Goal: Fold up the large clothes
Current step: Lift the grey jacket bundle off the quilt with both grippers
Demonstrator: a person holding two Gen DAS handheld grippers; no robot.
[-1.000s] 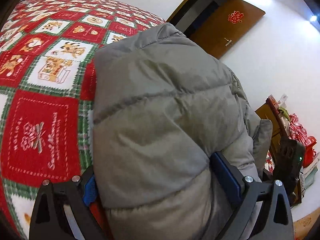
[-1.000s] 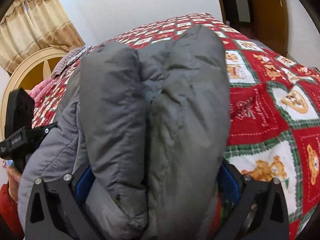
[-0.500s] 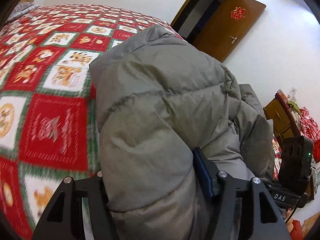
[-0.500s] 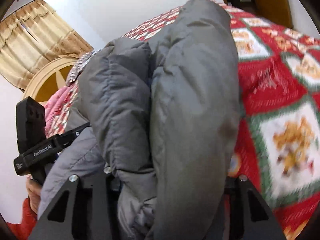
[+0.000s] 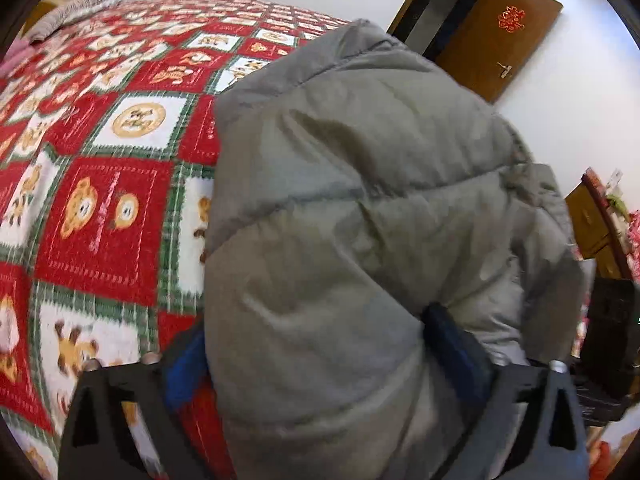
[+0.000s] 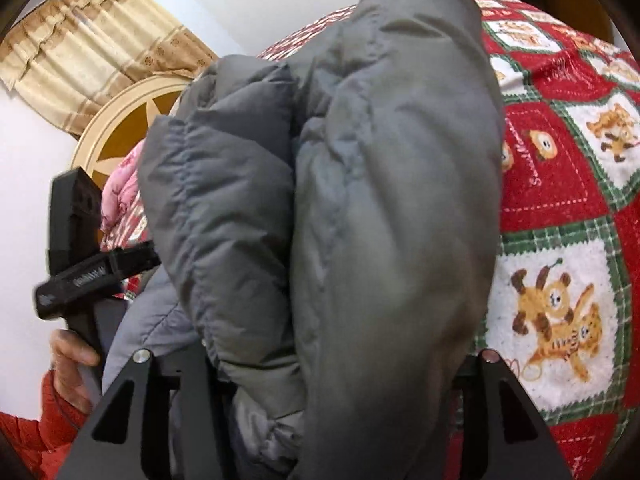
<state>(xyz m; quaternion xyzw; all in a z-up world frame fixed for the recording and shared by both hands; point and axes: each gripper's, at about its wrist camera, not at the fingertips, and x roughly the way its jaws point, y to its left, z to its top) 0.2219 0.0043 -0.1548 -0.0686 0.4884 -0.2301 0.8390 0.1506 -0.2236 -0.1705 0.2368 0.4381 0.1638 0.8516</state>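
Left wrist view is filled mostly by the bed blanket, red, white and green with bear pictures, which spreads ahead of the tool and to its left side. Over it, straight in front of the left gripper, rises the grey puffer jacket, bunched into a thick mass. The two jaws stand moderately wide apart, and the padded fabric fills the whole gap between them. The blue pad on the right finger presses into the jacket; the pad on the left finger touches the jacket edge. So this gripper is clamped on the jacket. Far ahead and to the right stands a brown door with a red ornament. At the right edge a dark part of the other tool shows, partly blurred.

In the right wrist view the same jacket towers directly before the right gripper, in two thick folds side by side, a darker one on the left and a smoother one on the right. The fabric fills the space between the jaws, which are held apart by the bulk; the fingertips themselves are hidden under the cloth. The blanket lies to the right of the tool. To the left, the left gripper appears as a black handle, held by a hand with a red sleeve. Behind it are a round wooden headboard and a beige curtain.
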